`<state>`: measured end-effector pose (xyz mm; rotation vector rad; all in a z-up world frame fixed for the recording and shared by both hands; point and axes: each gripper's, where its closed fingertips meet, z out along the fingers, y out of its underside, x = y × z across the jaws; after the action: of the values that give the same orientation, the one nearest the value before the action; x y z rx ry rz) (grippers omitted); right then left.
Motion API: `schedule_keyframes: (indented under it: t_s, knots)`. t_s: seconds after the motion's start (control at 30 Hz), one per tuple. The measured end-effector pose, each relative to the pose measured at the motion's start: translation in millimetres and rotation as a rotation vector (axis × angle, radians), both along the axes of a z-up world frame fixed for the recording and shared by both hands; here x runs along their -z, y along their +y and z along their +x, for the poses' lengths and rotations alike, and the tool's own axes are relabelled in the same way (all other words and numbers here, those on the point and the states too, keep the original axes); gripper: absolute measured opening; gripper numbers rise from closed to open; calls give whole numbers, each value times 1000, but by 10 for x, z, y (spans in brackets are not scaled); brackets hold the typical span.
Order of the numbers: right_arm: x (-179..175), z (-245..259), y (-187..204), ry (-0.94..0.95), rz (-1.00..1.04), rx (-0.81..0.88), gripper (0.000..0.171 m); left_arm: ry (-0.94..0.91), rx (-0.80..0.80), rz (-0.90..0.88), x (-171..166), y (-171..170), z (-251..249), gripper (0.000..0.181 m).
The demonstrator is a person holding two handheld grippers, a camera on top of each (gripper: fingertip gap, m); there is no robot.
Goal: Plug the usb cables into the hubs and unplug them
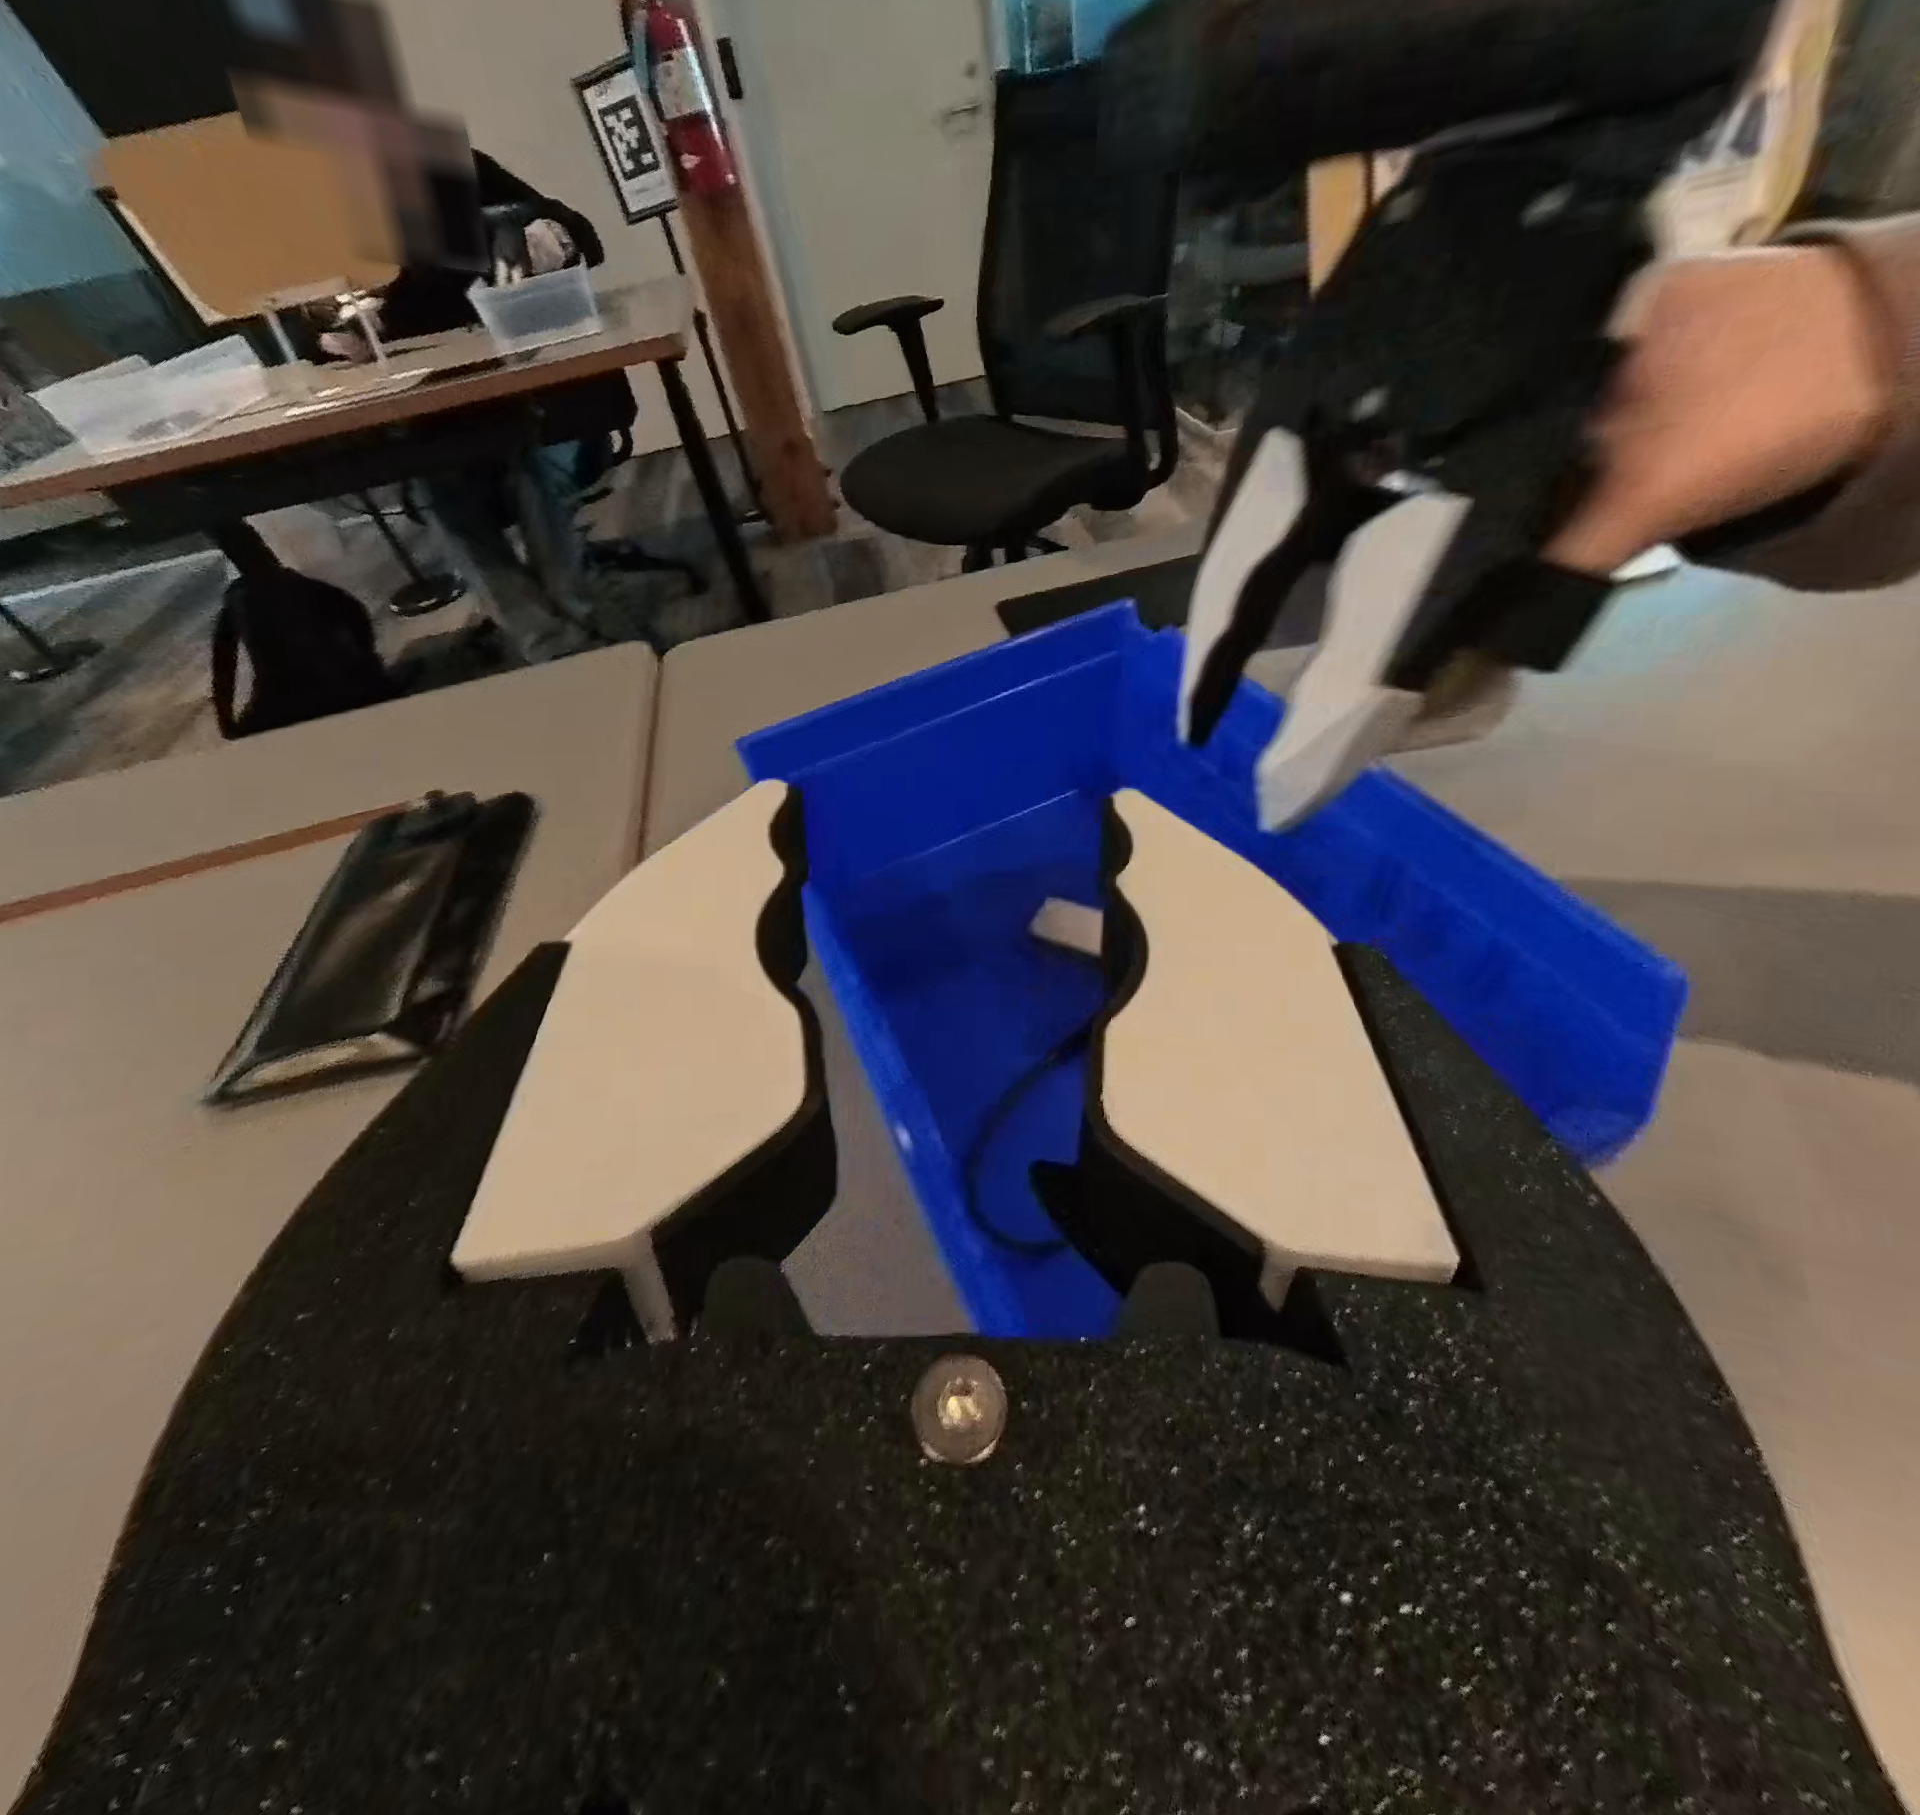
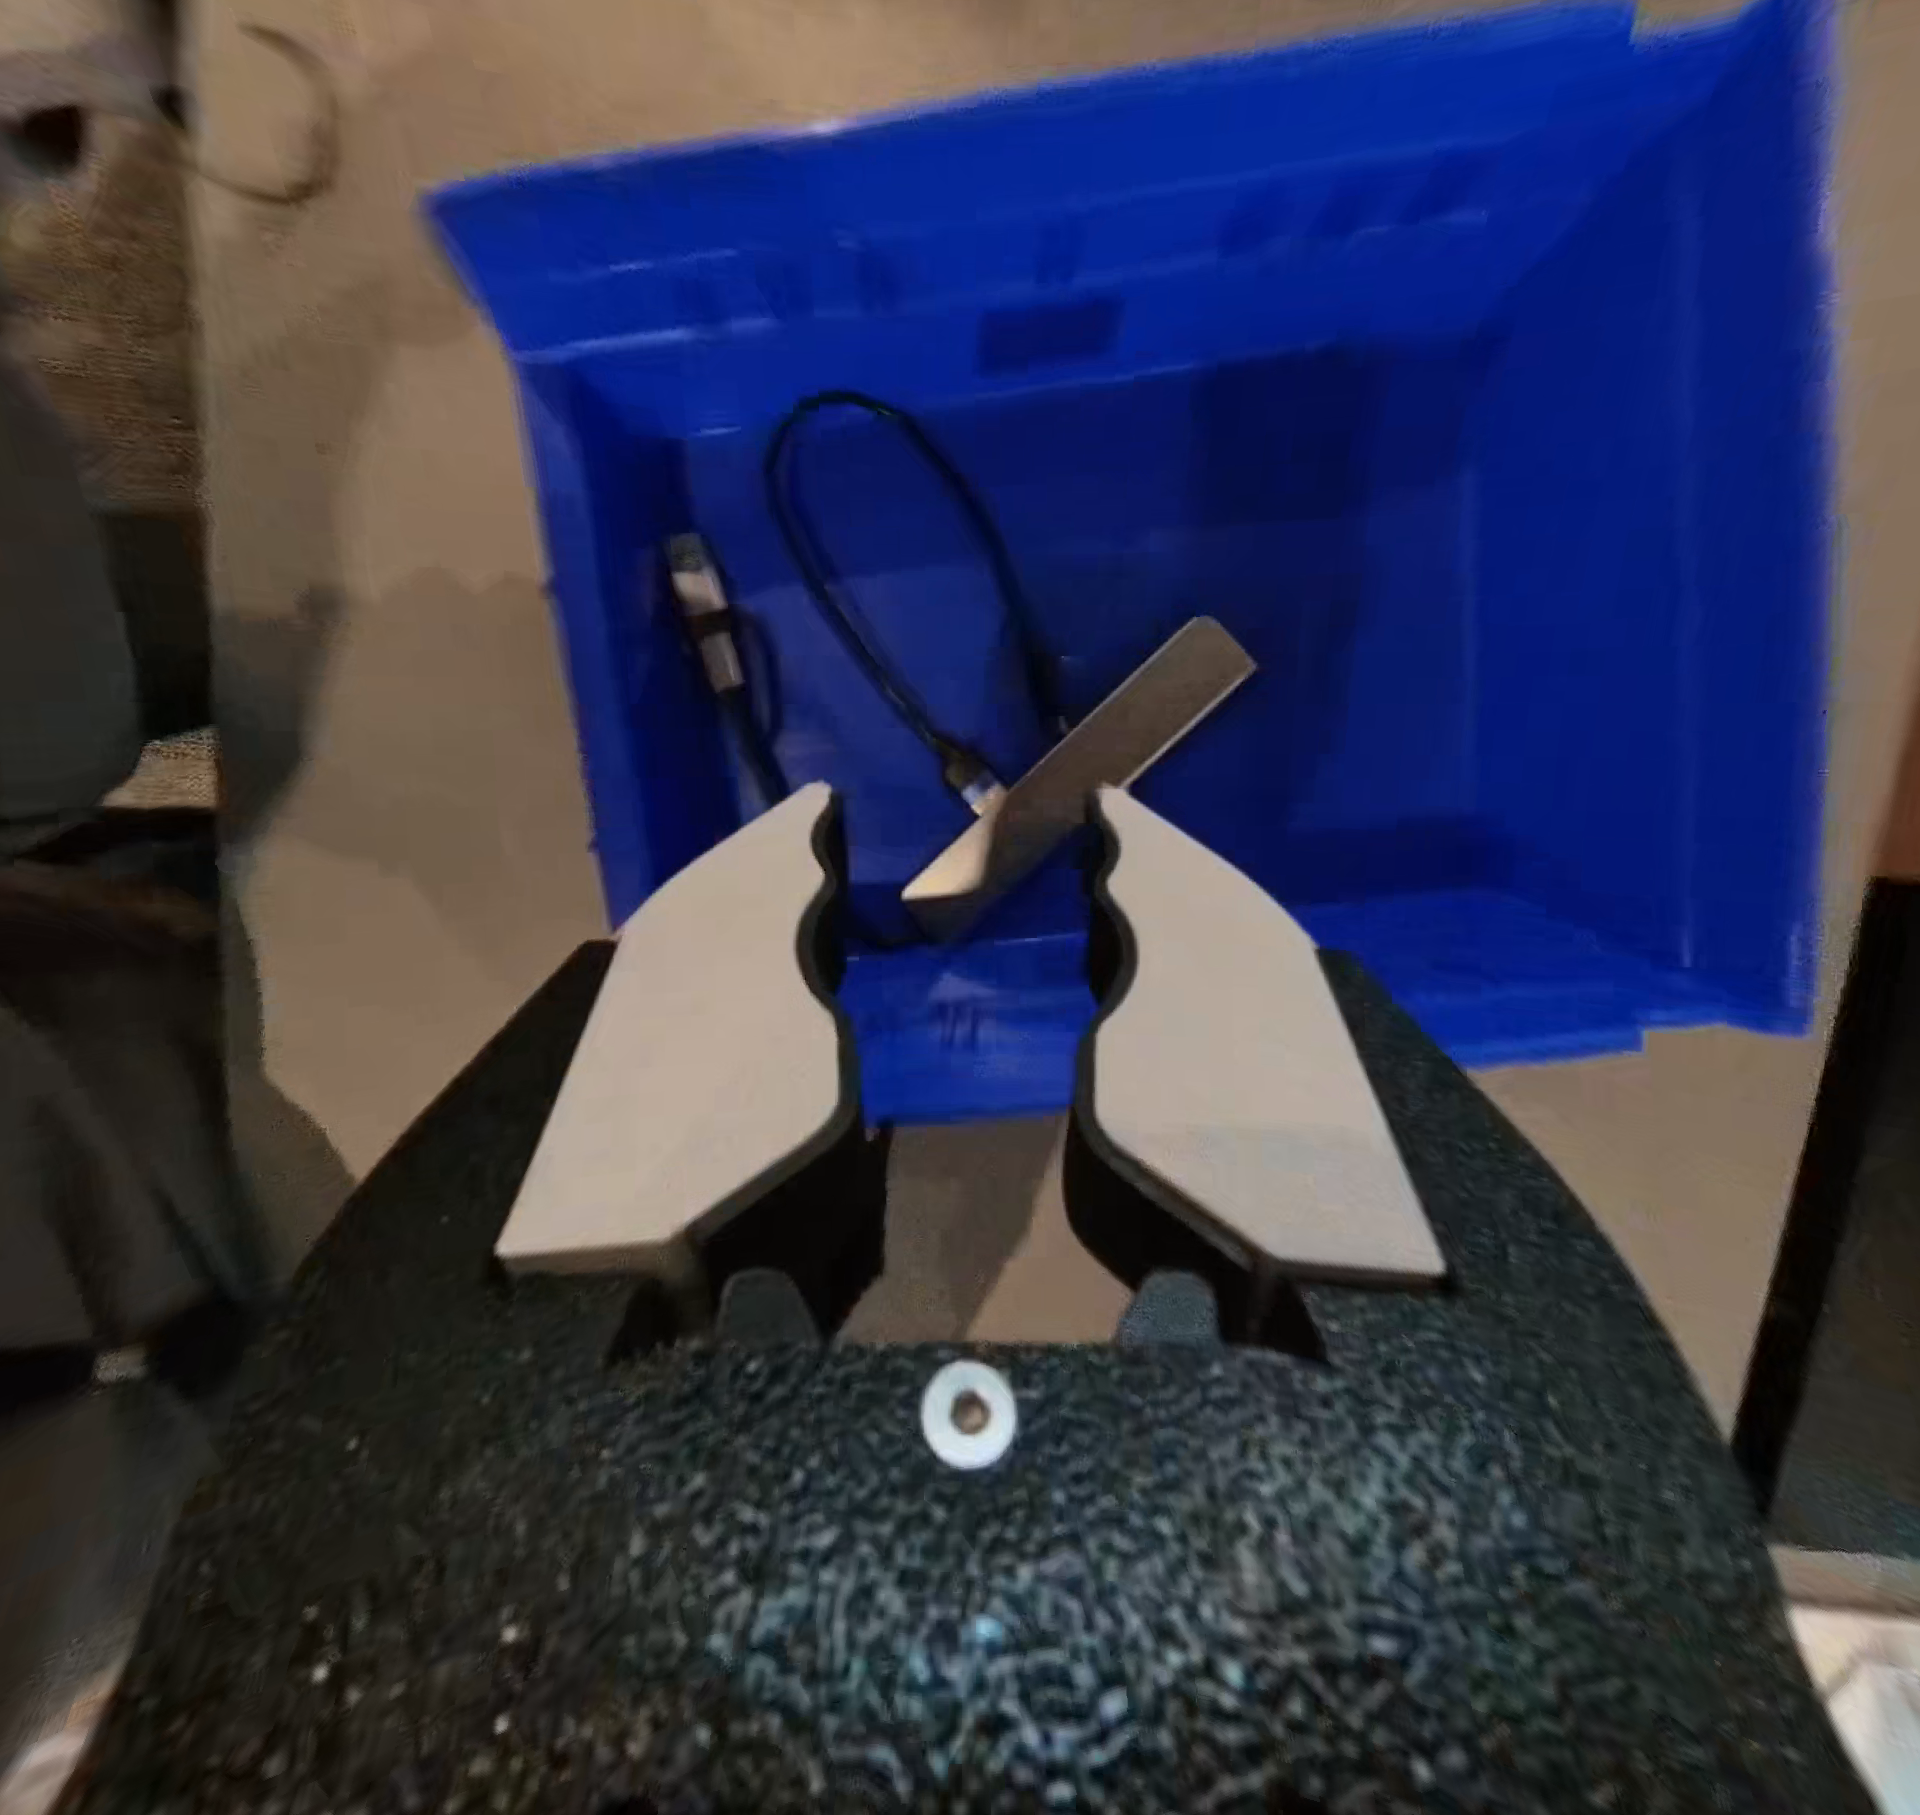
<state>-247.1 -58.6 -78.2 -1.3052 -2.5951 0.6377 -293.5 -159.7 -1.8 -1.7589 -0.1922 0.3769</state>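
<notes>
A blue plastic bin (image 2: 1558, 622) sits on the beige table; it also shows in the left wrist view (image 1: 1455, 934). Inside lie a grey slim USB hub (image 2: 1081, 778), tilted, with a black looped cable (image 2: 883, 570) running to it, and a second cable with a grey USB plug (image 2: 701, 612) along the bin's left wall. My right gripper (image 2: 961, 809) is open and empty above the bin's near edge, the hub just beyond its tips. My left gripper (image 1: 945, 809) is open and empty over the bin's other side; a bit of the hub (image 1: 1065, 924) and cable (image 1: 997, 1142) show between its fingers. The right gripper (image 1: 1242, 768) also shows there, held by a hand.
A black glossy pouch (image 1: 384, 944) lies on the table left of the bin. Behind are an office chair (image 1: 1039, 394), a desk (image 1: 343, 404) with a seated person, a fire extinguisher (image 1: 686, 72) on a wooden post. A dark mat edge (image 2: 1839, 1194) lies right of the bin.
</notes>
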Motion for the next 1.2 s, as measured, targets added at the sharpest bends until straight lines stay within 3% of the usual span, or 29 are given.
schedule_keyframes:
  t_s: [0.03,0.33,0.53,0.6,0.63,0.77,0.87,0.93,1.0,1.2]
  knots:
    - [121,-124,3,-66,31,45,43,4,-10,2,15,-65,-25,53]
    - [1135,-501,349,-437,264,387,61,36,4,28,-20,-392,29,54]
    - [1340,-492,360,-508,183,489,57,54,31,48,-91,-448,138,52]
    - [1368,-499,388,-484,215,472,48,51,42,58,-111,-456,161,52]
    - [1365,-504,357,-476,206,456,33,54,41,66,-126,-462,163,52]
    - [1352,-505,297,-462,184,420,31,54,84,110,-186,-443,227,53]
    - [1203,-551,221,-393,124,369,31,55,221,164,-231,-387,408,57]
    - [983,-601,178,-280,82,324,31,42,230,178,-228,-364,394,61]
    - [688,-616,141,-136,37,276,31,29,214,169,-188,-322,348,65]
    - [-378,-397,57,418,-78,129,30,33,247,198,-214,98,503,102]
